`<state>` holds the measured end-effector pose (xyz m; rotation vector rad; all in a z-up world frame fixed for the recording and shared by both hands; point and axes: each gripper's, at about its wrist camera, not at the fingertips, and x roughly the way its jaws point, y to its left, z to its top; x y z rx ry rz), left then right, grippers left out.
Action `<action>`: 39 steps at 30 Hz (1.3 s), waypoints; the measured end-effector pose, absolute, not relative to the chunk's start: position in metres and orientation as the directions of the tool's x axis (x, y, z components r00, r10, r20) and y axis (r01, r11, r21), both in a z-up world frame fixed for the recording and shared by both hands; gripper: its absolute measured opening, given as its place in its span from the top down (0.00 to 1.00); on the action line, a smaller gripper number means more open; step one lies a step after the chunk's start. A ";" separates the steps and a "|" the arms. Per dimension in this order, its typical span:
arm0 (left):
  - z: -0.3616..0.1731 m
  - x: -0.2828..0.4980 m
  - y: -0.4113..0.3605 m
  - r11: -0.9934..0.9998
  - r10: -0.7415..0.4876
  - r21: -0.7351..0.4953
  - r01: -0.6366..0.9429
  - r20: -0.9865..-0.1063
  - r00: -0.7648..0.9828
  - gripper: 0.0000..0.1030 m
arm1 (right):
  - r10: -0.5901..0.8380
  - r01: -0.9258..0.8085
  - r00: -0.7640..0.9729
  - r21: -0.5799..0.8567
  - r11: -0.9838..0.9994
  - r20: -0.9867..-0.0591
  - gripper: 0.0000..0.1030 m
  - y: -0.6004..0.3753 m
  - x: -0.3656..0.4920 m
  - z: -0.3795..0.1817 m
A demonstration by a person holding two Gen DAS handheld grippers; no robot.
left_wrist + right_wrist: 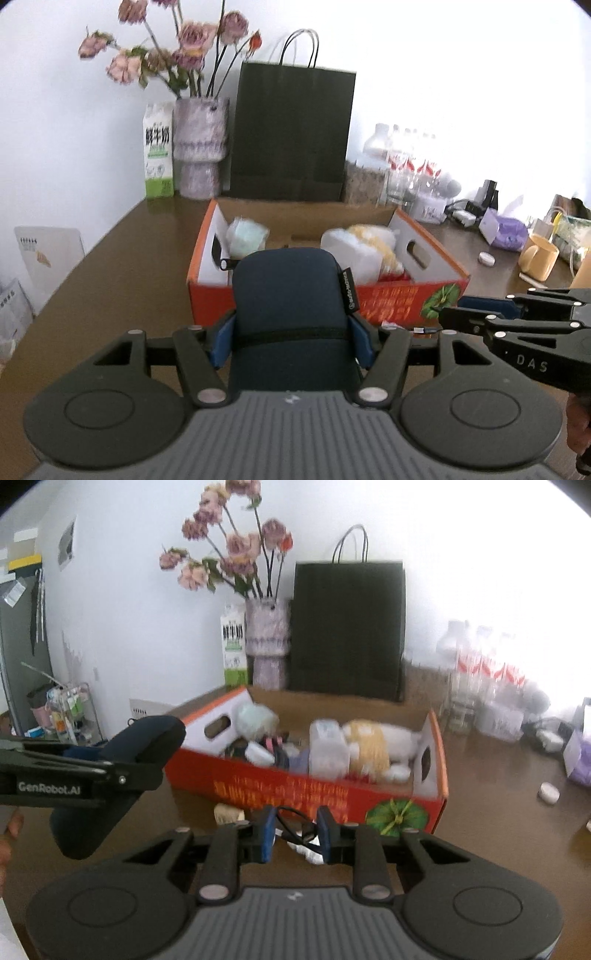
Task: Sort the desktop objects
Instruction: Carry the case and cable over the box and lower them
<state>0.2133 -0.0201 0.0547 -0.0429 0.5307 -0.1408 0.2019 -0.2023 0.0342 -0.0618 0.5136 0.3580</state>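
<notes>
Far left on your desk (122,258), a milk carton (159,151) stands against the wall, touching a vase (201,147) of pink flowers (173,48); a dark paper bag (291,133) stands just right of the vase. In front of the bag sits the orange cardboard box (391,299), already holding a pale blue-green bundle (246,236) at its left end and a white and yellow soft item (365,243) towards its right.

Your left gripper (291,341) is about half open, its blue pads pressed on both sides of a dark blue pouch (288,295) that stands upright between them, in front of the box's near wall.

Your right gripper (295,834) is to the right, nearly closed, its pads pinching a black cable (299,830) just before the box front. A crumpled white scrap (308,853) lies under it, and a cork (229,814) rests by the box wall.

Further right are clear bottles (402,155), a yellow mug (539,256), a purple packet (508,232) and a small white disc (486,258).
</notes>
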 end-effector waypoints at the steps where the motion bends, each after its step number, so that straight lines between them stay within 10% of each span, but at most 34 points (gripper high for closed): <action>1: 0.059 0.215 -0.021 0.989 -0.145 -0.074 0.125 -0.494 0.857 0.39 | 0.319 -0.350 0.817 0.026 0.936 -0.480 0.78 -0.203 0.203 0.040; 39: 0.007 0.423 -0.054 0.996 -0.034 0.044 0.078 -0.620 0.784 0.38 | 0.205 -0.232 0.799 0.025 0.972 -0.565 0.74 -0.223 0.389 0.001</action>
